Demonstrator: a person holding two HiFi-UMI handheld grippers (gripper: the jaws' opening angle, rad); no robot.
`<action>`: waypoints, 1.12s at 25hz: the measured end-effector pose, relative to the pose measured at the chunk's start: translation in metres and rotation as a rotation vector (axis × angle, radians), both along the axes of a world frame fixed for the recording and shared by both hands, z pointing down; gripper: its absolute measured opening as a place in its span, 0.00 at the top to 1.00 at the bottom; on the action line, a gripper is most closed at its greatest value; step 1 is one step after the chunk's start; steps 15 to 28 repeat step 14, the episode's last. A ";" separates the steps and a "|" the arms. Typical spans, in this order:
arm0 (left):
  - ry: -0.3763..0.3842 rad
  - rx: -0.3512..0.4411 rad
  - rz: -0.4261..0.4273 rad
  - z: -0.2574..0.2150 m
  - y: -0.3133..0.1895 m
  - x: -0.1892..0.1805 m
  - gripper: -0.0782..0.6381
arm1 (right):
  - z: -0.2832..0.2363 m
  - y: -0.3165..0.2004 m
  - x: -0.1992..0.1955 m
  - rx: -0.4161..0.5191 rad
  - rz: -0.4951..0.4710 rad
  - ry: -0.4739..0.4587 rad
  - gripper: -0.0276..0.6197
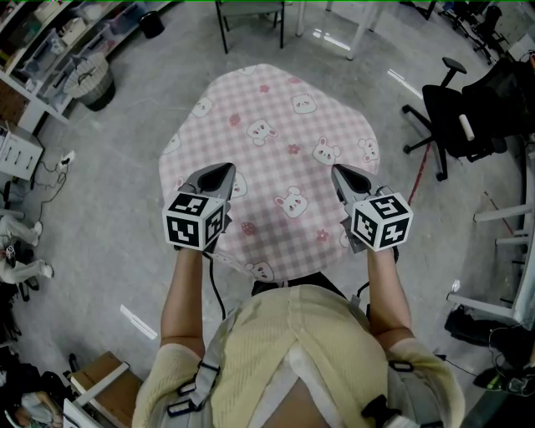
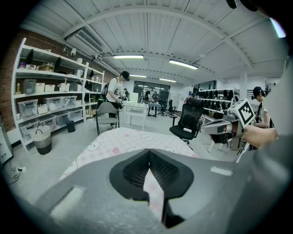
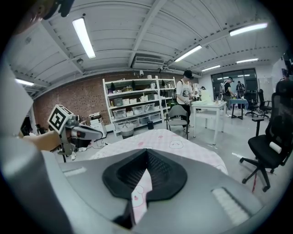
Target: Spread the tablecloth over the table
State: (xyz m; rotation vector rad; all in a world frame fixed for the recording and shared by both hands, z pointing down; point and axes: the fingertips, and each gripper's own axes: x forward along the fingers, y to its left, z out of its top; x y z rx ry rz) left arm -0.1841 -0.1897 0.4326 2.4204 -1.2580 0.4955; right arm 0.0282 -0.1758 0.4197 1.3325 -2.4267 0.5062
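Note:
A pink checked tablecloth [image 1: 276,142] printed with bears lies spread flat over a round table and hangs over its rim. My left gripper [image 1: 224,174] hovers above the cloth's near left part with its jaws shut. My right gripper [image 1: 341,174] is level with it above the near right part, also shut. In the left gripper view the pads [image 2: 160,169] meet at the tip, and the tablecloth [image 2: 123,137] shows through the slit behind them. The right gripper view shows the same: closed pads [image 3: 158,171] over the tablecloth [image 3: 169,139]. I see no fold lifted by either gripper.
A black office chair [image 1: 451,117] stands right of the table. A grey chair [image 1: 251,21] and a white table [image 1: 334,25] are beyond it. A wire basket [image 1: 92,79] and shelves line the left wall. People stand near the far white table [image 2: 132,109].

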 end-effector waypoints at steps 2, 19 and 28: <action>0.001 0.001 -0.003 0.001 0.001 0.000 0.88 | 0.002 0.001 0.000 0.000 -0.002 0.000 0.95; 0.003 0.001 -0.010 -0.001 0.002 -0.009 0.88 | 0.001 0.001 -0.008 -0.003 -0.008 -0.001 0.95; 0.003 0.001 -0.010 -0.001 0.002 -0.009 0.88 | 0.001 0.001 -0.008 -0.003 -0.008 -0.001 0.95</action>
